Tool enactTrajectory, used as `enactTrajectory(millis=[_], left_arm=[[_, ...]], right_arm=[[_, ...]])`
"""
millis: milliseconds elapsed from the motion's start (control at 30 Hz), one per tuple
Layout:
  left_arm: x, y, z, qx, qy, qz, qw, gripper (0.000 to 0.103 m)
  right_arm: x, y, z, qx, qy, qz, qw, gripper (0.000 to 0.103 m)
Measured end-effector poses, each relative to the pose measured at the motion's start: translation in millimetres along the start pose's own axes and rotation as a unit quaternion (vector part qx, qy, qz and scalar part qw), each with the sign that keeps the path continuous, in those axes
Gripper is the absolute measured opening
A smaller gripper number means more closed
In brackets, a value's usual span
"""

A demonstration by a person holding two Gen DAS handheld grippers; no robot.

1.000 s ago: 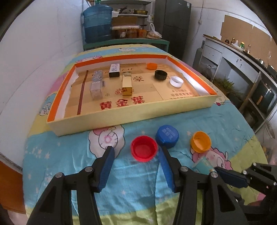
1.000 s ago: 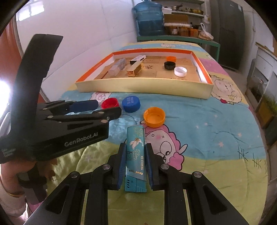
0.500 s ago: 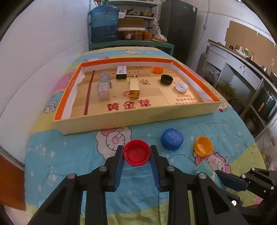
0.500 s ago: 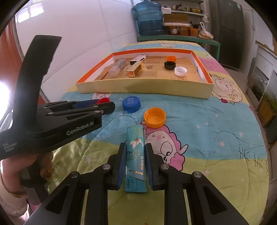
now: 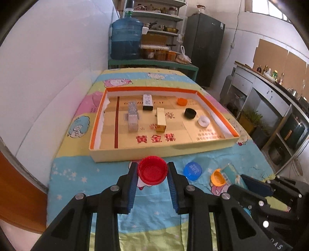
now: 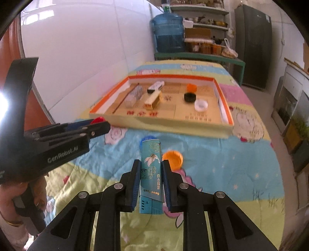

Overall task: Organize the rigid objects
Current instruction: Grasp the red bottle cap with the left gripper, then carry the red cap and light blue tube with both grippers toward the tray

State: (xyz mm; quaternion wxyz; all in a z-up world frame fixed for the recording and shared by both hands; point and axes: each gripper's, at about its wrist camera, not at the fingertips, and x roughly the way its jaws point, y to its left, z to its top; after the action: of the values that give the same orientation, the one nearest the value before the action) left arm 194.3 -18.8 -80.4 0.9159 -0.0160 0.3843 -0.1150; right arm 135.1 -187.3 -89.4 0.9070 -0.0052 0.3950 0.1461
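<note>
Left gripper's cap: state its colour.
Red cap, clearest in the left wrist view.

Home kitchen/storeroom: water jug [image 5: 126,39], fridge [image 5: 204,46], pot shelves [image 5: 160,17], counter w/ bottles [image 5: 270,77].

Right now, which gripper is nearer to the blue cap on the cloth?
Right. The blue cap lies just past the teal box held in the right gripper; the left gripper, holding the red cap, is off to its side.
</note>
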Motion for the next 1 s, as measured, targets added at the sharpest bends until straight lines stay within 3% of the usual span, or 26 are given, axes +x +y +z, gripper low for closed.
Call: enactTrajectory(millis=[533,1000], left_arm=[[-19.6,9.7,22.8,-0.014,-0.031,0.002,0.9994,0.03],[-18.7,20.3,62.8,-0.012,-0.052,0.019,0.9984,0.03]], right_arm=[[-9.7,1.4,47.8,-0.035,-0.029,-0.017,0.999,0.022],[-1.9,-3.7,94.4,-0.061,-0.043,-0.026,0.997,0.022]])
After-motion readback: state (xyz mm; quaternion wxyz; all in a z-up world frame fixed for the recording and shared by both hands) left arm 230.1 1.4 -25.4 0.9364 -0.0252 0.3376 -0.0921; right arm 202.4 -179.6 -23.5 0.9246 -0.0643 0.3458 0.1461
